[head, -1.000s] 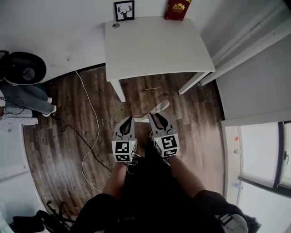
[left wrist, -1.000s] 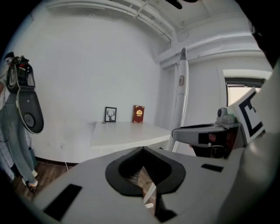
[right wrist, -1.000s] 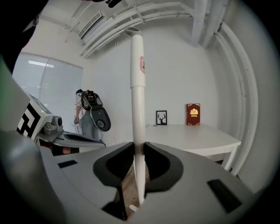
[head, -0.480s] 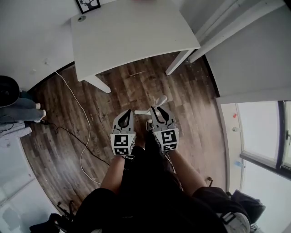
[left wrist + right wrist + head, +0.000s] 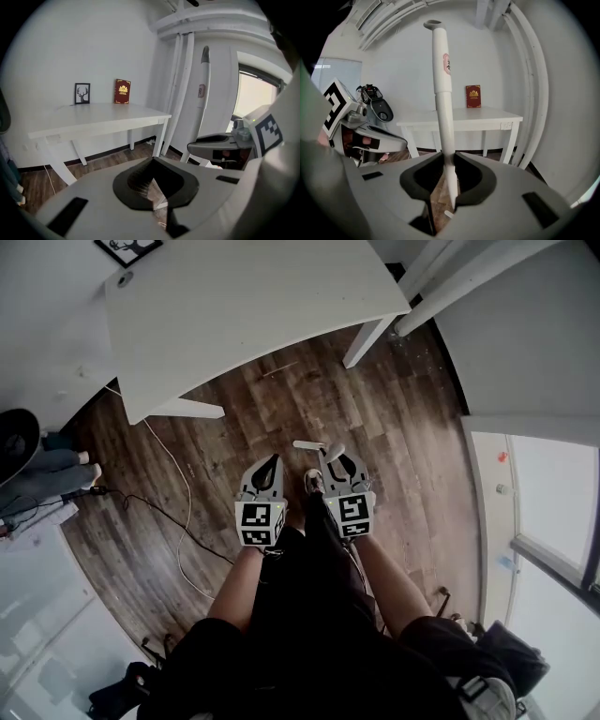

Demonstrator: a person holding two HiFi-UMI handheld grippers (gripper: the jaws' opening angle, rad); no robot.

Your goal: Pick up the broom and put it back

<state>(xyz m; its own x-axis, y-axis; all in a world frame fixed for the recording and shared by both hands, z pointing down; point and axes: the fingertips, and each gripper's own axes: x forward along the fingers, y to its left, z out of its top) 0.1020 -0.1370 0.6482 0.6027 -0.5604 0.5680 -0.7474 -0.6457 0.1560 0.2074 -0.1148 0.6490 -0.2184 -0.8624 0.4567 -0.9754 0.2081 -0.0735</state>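
The broom is a white stick with a hanging loop at its top, and it stands upright. My right gripper point(image 5: 448, 162) is shut on the lower part of the broom handle point(image 5: 442, 93). From the head view the broom point(image 5: 335, 449) looks very short, rising out of the right gripper point(image 5: 339, 465) above the wooden floor. My left gripper point(image 5: 272, 461) hangs beside it, jaws shut with nothing between them point(image 5: 151, 161). The left gripper view shows the broom point(image 5: 205, 89) upright at the right, held by the right gripper point(image 5: 213, 139).
A white table point(image 5: 253, 306) stands ahead against the wall, with a framed deer picture point(image 5: 82, 93) and a red book point(image 5: 123, 91) on it. A white cable point(image 5: 178, 512) trails over the floor at the left. A person's legs point(image 5: 37, 474) show at far left. White wall panels and a window are at the right.
Both grippers have moved forward toward the table and sunk lower, the right one carrying the broom. The table has slid up in the head view and the red book has left it.
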